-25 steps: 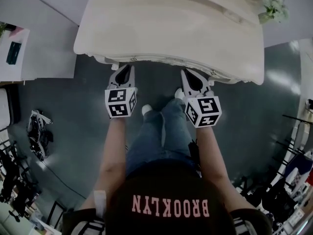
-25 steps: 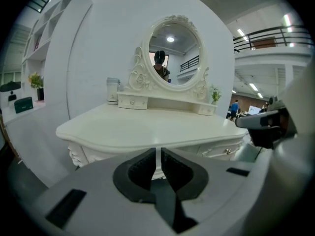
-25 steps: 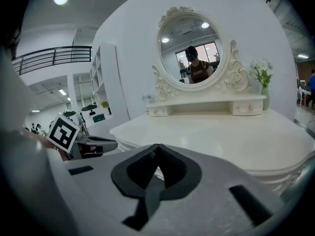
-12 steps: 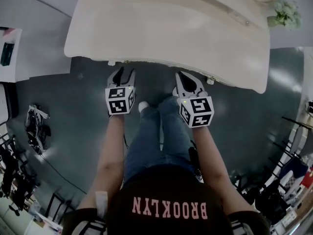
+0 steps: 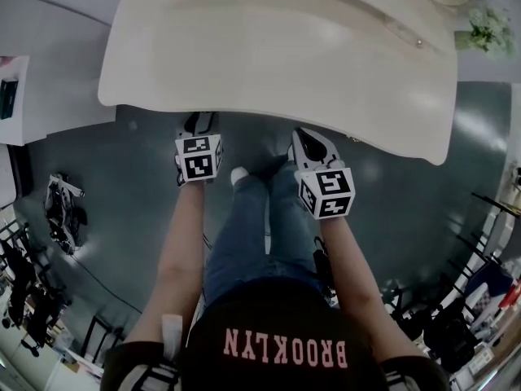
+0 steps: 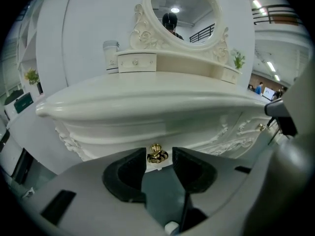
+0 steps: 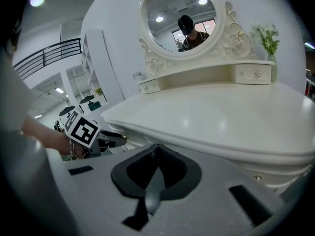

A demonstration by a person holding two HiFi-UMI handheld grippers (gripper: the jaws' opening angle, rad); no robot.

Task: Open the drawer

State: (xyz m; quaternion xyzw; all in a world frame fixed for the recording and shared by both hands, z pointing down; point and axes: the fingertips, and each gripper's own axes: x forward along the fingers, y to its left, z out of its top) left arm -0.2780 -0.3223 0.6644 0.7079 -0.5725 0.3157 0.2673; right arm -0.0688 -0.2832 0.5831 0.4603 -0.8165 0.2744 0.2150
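A cream dressing table [image 5: 277,47] fills the top of the head view. Its carved white drawer front [image 6: 162,129] carries a small gold knob [image 6: 157,154]. My left gripper [image 6: 158,160] is open, and the knob shows in the gap just beyond its two dark pads [image 6: 130,173] without touching either. In the head view the left gripper [image 5: 199,125] has its tips under the table's front edge. My right gripper [image 5: 308,137] hangs to the right just short of that edge. Its jaws [image 7: 156,151] are shut on nothing and point up at the underside of the tabletop.
An oval mirror [image 6: 182,9] with small upper drawers [image 6: 138,62] and a plant [image 5: 488,29] stand at the table's back. A second gold knob [image 6: 261,127] sits further right. The person's legs [image 5: 260,218] are below the table front. Dark gear [image 5: 61,210] lies on the floor left.
Both grippers have sunk and moved in toward the table front. The left jaws, shut a second ago, now stand open around the knob. The right jaws stay shut.
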